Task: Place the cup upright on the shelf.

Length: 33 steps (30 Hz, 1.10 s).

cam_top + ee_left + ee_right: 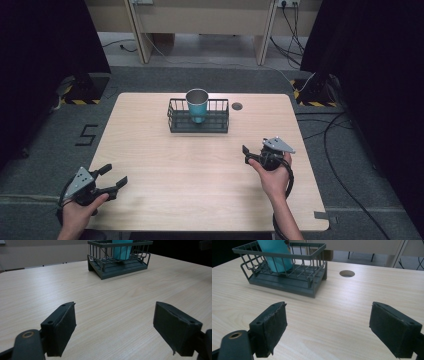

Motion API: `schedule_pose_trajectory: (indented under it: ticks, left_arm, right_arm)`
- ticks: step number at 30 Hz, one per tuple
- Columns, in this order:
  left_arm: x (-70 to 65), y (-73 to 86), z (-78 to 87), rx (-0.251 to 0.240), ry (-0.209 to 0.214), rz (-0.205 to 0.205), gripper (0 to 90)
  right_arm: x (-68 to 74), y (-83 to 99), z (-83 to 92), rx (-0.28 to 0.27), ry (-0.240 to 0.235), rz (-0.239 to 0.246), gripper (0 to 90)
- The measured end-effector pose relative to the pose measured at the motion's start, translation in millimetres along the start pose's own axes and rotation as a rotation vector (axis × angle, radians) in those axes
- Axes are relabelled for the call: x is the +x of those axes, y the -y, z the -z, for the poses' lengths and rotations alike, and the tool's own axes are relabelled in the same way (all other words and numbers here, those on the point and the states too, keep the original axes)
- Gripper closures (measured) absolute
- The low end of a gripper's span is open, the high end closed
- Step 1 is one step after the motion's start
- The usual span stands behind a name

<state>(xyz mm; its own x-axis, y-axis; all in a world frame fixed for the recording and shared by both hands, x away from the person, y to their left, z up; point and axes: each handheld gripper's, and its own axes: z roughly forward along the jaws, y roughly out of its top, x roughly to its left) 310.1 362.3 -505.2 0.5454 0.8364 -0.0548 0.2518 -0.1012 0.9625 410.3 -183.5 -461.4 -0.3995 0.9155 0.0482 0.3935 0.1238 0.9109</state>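
left gripper: jaws spread, empty, near table's front-left corner | right gripper: jaws spread, empty, right of centre | cup: upright in basket, table's far middle, well apart from both

Light wood desk, round cable hole near its far right corner. Grey carpet floor with a black "5" mark. Black curtains on both sides. Pale wooden furniture behind; cables trail right.
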Motion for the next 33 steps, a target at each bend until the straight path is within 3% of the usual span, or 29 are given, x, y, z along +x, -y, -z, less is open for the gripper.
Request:
schedule_pose_trajectory:
  ticks: [22, 33]
  left_arm:
    - [-0.2, 0.0, 0.0, 0.002, -0.002, -0.002, 17.5]
    - [-0.1, 0.0, -0.1, 0.001, 0.001, -0.002, 17.6]
  right_arm:
    - [-4.1, 51.7, 22.0, -0.006, -0.011, -0.005, 15.4]
    - [-3.5, 58.5, 21.5, -0.015, -0.018, -0.017, 15.4]
